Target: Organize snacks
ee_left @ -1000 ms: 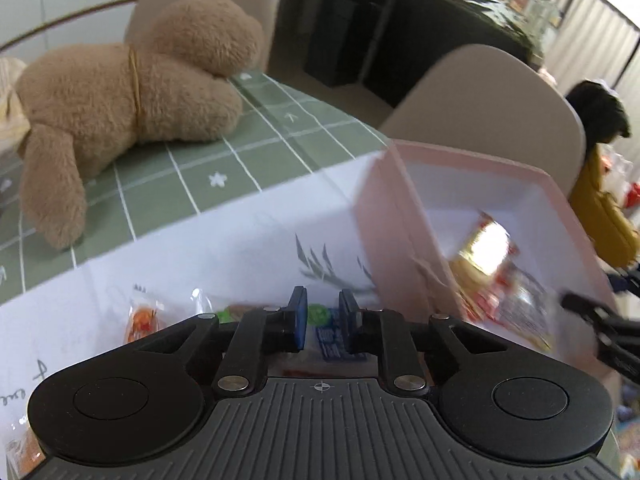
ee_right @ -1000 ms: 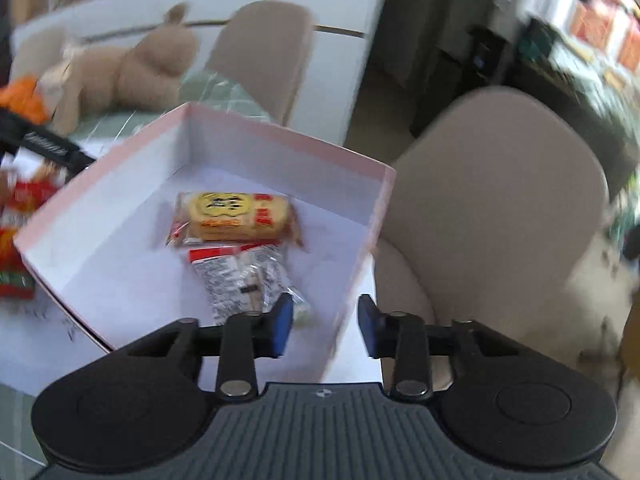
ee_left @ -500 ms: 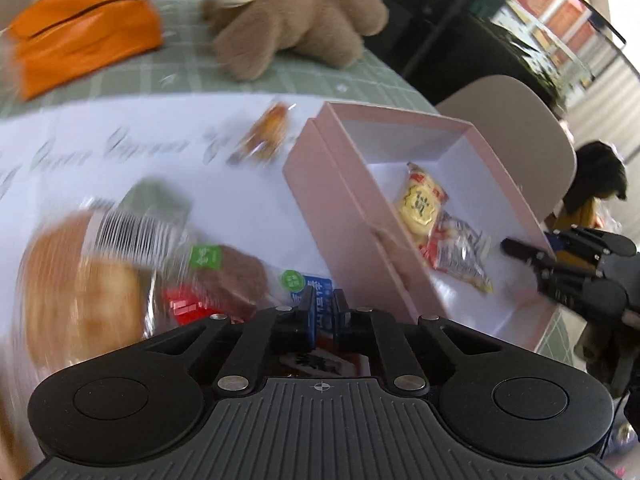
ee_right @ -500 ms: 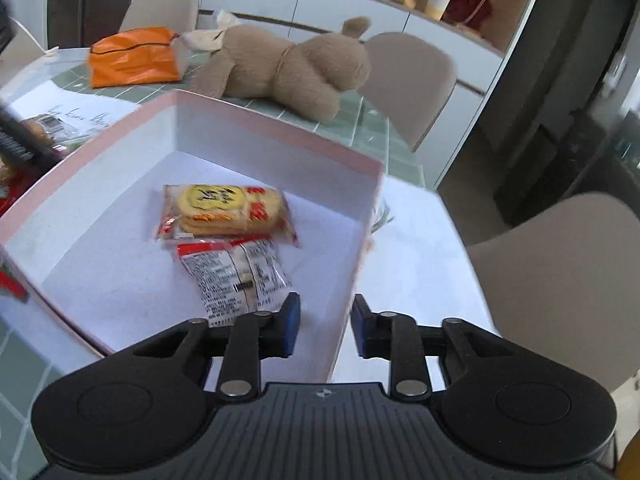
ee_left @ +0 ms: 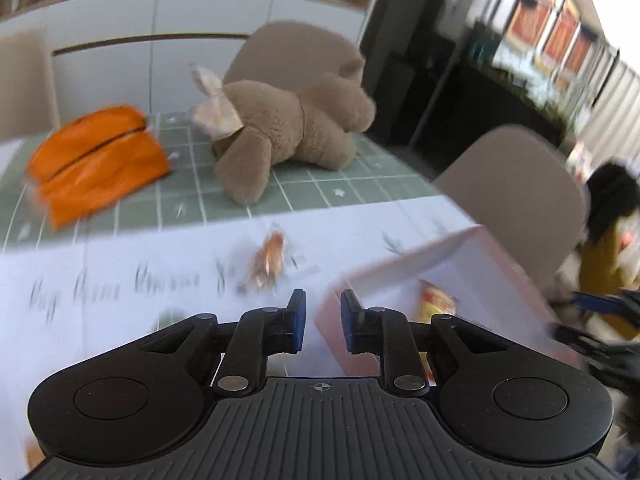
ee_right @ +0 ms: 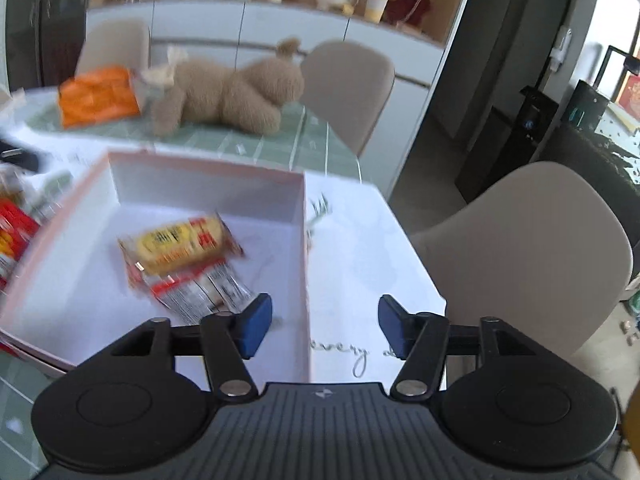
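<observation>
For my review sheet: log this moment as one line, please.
left gripper: open, empty | right gripper: open, straddling pink box wall | box holds: yellow snack, clear packet | outside: orange candy

Box wall (ee_right: pixel 305 264) between right jaws; interior open.

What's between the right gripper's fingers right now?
In the right wrist view, the right gripper is open, straddling the near right wall of the pink box. Nothing is gripped; the silver snack packet lies inside the box, by the left finger.
</observation>
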Tool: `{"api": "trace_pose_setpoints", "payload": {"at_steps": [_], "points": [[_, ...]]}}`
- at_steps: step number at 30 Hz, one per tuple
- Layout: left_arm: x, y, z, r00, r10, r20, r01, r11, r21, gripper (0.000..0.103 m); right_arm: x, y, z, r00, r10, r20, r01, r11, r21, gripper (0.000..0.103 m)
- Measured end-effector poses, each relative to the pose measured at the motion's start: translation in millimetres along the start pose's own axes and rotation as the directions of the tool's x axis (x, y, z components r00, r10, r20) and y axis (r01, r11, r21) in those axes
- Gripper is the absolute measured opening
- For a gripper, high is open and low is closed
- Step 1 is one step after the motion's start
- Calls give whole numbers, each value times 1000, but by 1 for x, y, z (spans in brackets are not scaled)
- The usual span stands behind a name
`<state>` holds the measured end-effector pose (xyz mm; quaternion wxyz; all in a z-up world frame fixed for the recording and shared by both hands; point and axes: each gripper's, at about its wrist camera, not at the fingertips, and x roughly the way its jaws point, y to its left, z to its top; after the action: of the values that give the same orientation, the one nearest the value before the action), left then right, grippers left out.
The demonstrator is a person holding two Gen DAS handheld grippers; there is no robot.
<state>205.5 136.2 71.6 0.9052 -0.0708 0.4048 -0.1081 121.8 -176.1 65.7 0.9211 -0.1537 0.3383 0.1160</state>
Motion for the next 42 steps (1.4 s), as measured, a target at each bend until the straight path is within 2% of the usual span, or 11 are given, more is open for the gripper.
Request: {"api": "trace_pose_setpoints", "payload": {"at_steps": [5,8,11,14,18,22,27,34,36,38,42], "points": [[72,5,29,988,137,-74,-134,990,42,23,-22,1,-3,999,30,19,-30,999,12,61],[98,18,28,985,136,-108,-133,991,29,35,-30,-1,-13,999,35,6,-35,999,23,61],[95,21,19,986,139,-88,-134,989,69,28,-32,0,-23,999,40,-26,-39,999,33,62],[75,20,7,988,125,-90,-117,989,91,26,-37,2,-27,999,41,-17,-40,998,50,62],[18,20,-27,995,63,-71,-61,998,35,25,-49,12,-32,986,166,-2,-165,983,83,62],[-47,24,-73,998,19,-59,-23,997,-71,25,-54,40,-44,942,336,-20,-335,941,40,62],[-111,17,-142,998,8,-55,-17,988,-156,25,-40,87,-45,914,403,-40,-405,912,-61,62],[-126,-3,-217,994,44,-104,-68,970,-232,29,7,139,-16,839,535,-101,-534,845,38,62],[-128,-8,-228,995,65,-80,-82,969,-233,29,16,164,-9,844,526,-107,-526,850,26,63],[-132,-11,-230,994,75,-85,-92,970,-225,30,17,185,-7,868,488,-94,-493,869,-42,76],[-157,-6,-224,997,73,-18,-75,972,-225,30,16,201,-8,891,446,-79,-453,882,-130,69]]}}
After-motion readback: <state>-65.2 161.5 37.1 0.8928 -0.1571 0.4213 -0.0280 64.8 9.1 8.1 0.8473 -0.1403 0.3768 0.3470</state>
